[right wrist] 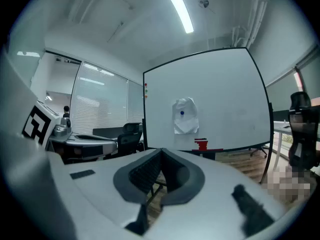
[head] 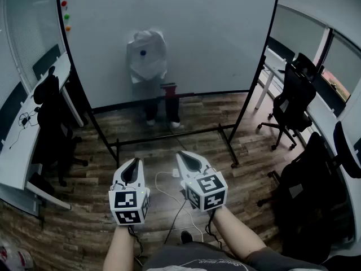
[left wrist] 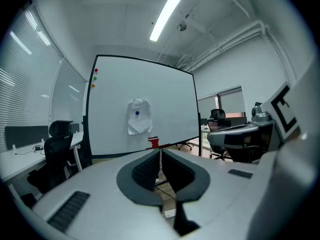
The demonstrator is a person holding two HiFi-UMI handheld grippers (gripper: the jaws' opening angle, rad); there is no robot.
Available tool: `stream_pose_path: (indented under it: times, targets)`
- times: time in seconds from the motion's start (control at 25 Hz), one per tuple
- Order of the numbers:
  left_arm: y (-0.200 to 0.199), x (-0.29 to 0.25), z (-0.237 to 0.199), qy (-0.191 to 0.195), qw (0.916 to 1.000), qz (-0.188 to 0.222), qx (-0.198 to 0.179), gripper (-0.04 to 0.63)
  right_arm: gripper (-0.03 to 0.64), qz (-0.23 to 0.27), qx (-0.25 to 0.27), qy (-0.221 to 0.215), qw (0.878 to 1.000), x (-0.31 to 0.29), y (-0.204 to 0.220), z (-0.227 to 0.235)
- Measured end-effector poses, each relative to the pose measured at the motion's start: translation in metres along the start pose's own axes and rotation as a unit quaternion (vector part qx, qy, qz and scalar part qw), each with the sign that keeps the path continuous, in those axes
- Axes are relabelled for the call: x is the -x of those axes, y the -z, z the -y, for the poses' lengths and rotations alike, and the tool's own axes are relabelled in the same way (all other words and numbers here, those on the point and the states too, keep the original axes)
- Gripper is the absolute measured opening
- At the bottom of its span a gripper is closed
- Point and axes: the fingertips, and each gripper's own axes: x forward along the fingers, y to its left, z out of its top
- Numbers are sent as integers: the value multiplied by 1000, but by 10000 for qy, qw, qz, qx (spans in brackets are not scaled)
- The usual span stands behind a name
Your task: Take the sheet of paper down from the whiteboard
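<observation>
The sheet of paper (head: 146, 55) hangs on the whiteboard (head: 220, 33), left of the board's centre and about halfway up. It is white and rumpled. Its top edge bulges and curls away from the surface and its lower part hangs fairly flat. A small round blue magnet (head: 143, 53) pins it just above its middle.

At about 5 o'clock from the sheet, a red block (head: 168, 87) sits on the board's bottom ledge. Up at 10 o'clock, near the board's top left corner, three coloured magnets (head: 66, 17) form a short column: red, green, orange.

Both tongs are well apart from the board, held low over the wooden floor (head: 141, 134) and aimed towards it, with the sheet at roughly 12 o'clock from them. The left gripper (head: 133, 167) is clenched; in its own view the dark ribbed pads (left wrist: 148, 170) meet at the tip with nothing between them. The right gripper (head: 188, 161) is likewise closed tip to tip and empty, touching nothing.

A white cable (head: 169, 176) trails on the floor between them. Black office chairs stand at 3 o'clock (head: 293, 103) and 9 o'clock (head: 48, 114) of the grippers, the latter beside a white desk (head: 17, 145).
</observation>
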Motion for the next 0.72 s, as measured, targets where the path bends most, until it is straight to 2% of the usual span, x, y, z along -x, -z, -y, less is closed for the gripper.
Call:
stream_pose_path:
  times: [0.56,0.72]
  targets:
    - [-1,-7,4,-57,10000,-38,66,25,21,-144,21,-269,9995,-8,11,5]
    - [0,-11,6,-150,9998,-92,60,25,21,22,88,-125,9999,-9,5,18]
